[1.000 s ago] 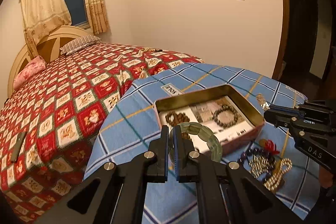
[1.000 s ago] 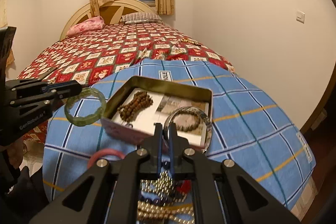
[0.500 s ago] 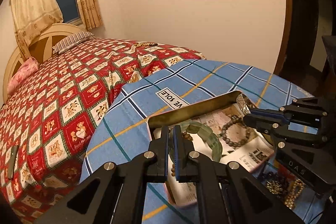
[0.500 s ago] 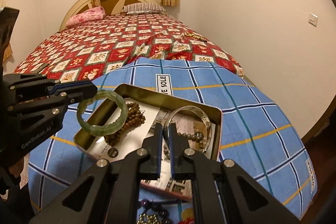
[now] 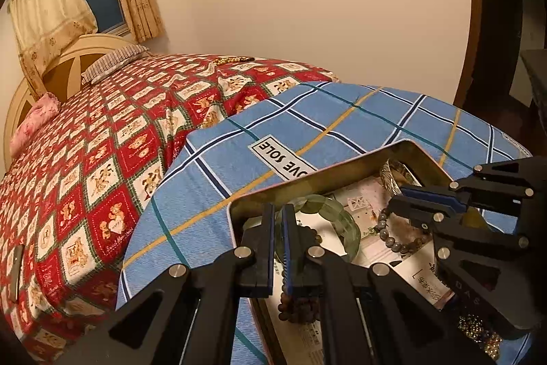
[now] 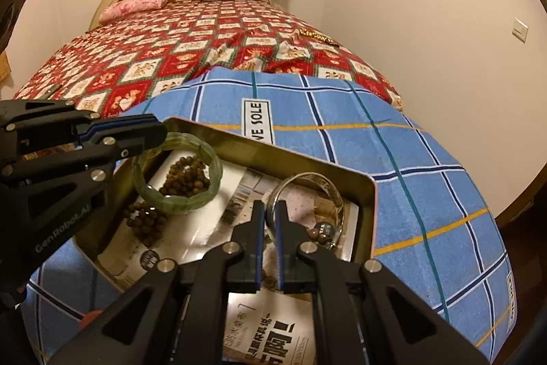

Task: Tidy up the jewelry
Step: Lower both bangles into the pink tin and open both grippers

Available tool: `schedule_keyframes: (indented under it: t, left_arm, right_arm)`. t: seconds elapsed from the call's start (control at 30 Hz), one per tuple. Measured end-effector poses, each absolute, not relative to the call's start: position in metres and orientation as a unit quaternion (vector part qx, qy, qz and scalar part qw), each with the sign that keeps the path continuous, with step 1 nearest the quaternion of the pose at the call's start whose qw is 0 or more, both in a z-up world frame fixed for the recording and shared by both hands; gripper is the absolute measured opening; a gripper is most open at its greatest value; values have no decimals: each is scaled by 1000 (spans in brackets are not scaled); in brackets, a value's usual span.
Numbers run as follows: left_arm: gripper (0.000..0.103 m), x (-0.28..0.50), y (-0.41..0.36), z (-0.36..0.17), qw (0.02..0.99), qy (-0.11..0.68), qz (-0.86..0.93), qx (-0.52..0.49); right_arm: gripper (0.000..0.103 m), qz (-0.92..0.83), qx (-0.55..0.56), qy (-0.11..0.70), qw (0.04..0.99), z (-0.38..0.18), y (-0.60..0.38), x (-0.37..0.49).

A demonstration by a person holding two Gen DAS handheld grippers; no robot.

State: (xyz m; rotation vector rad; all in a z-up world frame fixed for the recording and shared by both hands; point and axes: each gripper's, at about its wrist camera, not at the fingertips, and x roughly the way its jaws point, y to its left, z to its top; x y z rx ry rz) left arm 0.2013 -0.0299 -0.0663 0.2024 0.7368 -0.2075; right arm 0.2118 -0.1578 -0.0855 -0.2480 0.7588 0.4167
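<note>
The left gripper (image 5: 277,228) has its jaws nearly together, pinched on the rim of a green jade bangle (image 6: 177,173), which hangs out ahead of its tips over the left half of the tin tray (image 6: 273,147). Directly under the bangle, on the printed paper lining the tray, lies a brown wooden bead bracelet (image 6: 186,177); whether the bangle touches the beads cannot be told. To the right, the right gripper (image 6: 270,221) is likewise almost closed, clamped on the near rim of a silver bangle (image 6: 307,194), whose ring extends forward from its tips over the tray's right half. Just right of those tips, inside the tray, sits a grey bead bracelet (image 5: 398,238). The tray rests on a blue checked cloth (image 6: 410,159), beyond both grippers' tips, with a red patterned bedspread (image 6: 191,36) farther off.
</note>
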Motion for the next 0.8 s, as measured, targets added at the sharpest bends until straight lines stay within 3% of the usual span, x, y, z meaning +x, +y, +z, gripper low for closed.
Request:
schedule_keyframes:
  t: [0.4,0.47,0.57,0.67,0.77,0.8]
  left_arm:
    - [4,196,-37,-63,922,355,-100,119]
    - [4,196,-35,-63,921,359,-92,118]
    - [5,193,-32,-61,922,359,-83,117]
    - [9,188,-30,-61,922,359,-81,121]
    - [18,184,-28,-60,922,359,-81,121]
    - [26,182,-28,-60,922,358,-80,121]
  right_arm:
    - [11,197,-101,372,901,-87,-169,215]
    - [20,192,-103,367,904,-84,-170,213]
    - [25,194,-98,360,907,-80,-172,208]
    - [44,189,-102,352,911,-77,-173,203]
    - [47,189,-102,347,913,-76,-175,196]
    - [47,188,-101,347,913,-76,-176,194]
